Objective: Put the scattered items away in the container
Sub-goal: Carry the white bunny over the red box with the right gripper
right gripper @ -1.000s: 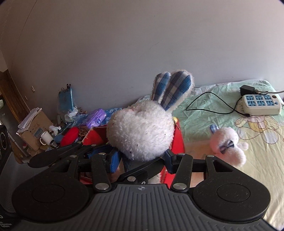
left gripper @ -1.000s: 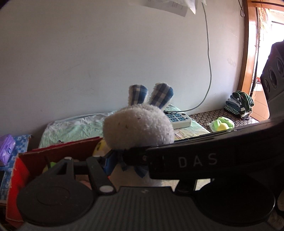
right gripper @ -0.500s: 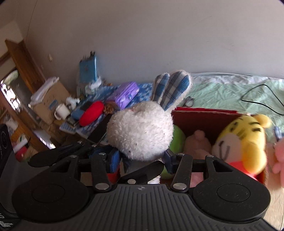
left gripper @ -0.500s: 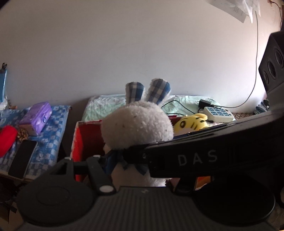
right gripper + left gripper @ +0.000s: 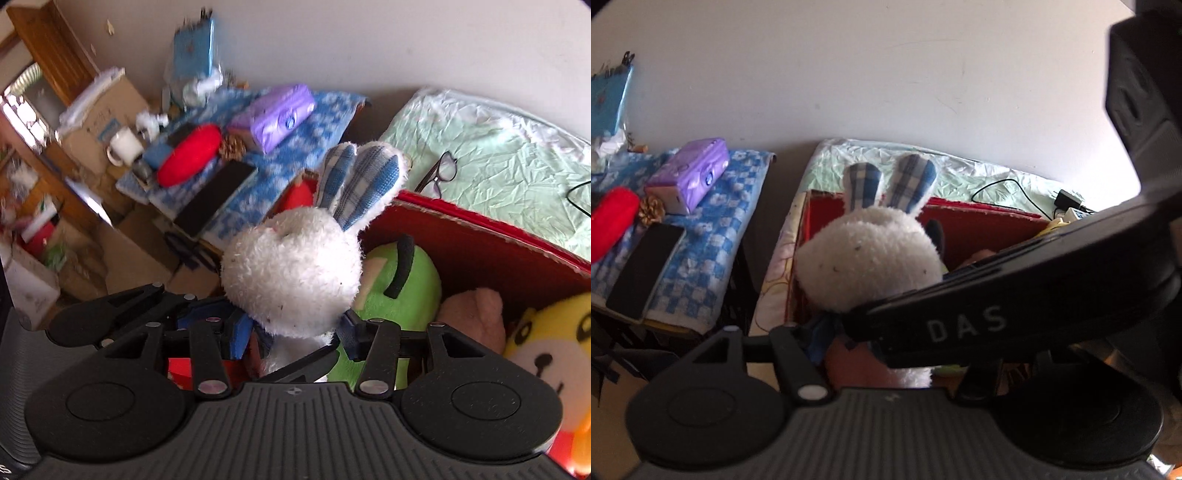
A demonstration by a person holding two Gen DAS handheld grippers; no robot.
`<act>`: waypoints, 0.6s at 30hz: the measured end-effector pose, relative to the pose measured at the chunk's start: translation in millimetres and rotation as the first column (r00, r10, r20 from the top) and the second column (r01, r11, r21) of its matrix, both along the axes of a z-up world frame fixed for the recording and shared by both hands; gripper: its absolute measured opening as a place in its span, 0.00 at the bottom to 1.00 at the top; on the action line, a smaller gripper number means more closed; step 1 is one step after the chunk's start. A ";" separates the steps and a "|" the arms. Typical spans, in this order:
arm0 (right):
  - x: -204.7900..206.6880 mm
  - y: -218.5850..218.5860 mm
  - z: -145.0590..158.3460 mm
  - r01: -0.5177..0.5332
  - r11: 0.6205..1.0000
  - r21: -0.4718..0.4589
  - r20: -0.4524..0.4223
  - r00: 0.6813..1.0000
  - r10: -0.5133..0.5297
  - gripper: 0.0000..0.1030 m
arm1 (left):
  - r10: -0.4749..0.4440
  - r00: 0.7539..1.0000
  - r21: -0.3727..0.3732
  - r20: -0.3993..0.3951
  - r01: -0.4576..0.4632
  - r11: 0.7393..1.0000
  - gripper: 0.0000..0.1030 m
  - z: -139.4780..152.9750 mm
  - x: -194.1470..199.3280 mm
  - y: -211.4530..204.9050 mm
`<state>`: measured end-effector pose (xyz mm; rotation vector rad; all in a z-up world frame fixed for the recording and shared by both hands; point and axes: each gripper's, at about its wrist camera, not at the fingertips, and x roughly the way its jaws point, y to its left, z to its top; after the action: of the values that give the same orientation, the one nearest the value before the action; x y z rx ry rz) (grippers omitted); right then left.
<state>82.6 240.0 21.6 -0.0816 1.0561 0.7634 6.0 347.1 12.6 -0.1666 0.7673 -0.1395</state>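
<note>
A white plush rabbit [image 5: 868, 258] with blue plaid ears is held between both grippers, above the left end of the red cardboard box [image 5: 982, 221]. My left gripper [image 5: 849, 339] is shut on its body below the head; one finger is hidden behind the other gripper's black frame [image 5: 997, 317]. In the right wrist view the rabbit [image 5: 291, 273] sits between blue pads [image 5: 240, 332], and my right gripper [image 5: 295, 332] is shut on it. Inside the box [image 5: 480, 240] lie a green plush [image 5: 406, 284], a pink plush [image 5: 472, 314] and a yellow tiger plush [image 5: 546, 343].
Left of the box stands a side table with a blue checked cloth [image 5: 295, 147] carrying a purple tissue pack [image 5: 280, 114], a phone [image 5: 218, 199], a red cushion [image 5: 188, 155] and a mug [image 5: 123, 146]. Glasses [image 5: 439, 173] and a black cable [image 5: 1004, 188] lie on the bed.
Both grippers have carried the rabbit leftward from over the bed to above the red box and tipped downward. The box's inside and its plush toys have come into view.
</note>
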 end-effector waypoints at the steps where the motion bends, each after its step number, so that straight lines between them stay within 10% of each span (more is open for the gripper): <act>1: 3.0 2.1 -1.4 -0.014 1.000 -0.012 -0.005 1.000 0.014 0.51 | -0.001 1.000 0.006 -0.002 0.001 1.000 0.57 0.1 0.5 -1.3; 8: 17.3 14.4 -7.8 -0.117 0.990 -0.073 -0.039 0.993 0.115 0.54 | 0.003 1.000 0.036 -0.009 -0.003 0.999 0.58 1.0 2.2 -4.0; 18: 9.1 -20.8 21.2 0.027 1.000 0.004 0.064 0.998 -0.027 0.73 | 0.003 1.000 0.035 -0.016 -0.003 0.999 0.70 -1.3 0.0 -6.6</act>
<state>91.7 219.1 42.8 -0.0886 0.9937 0.7335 6.0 340.5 11.3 -0.1360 0.7848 -0.1221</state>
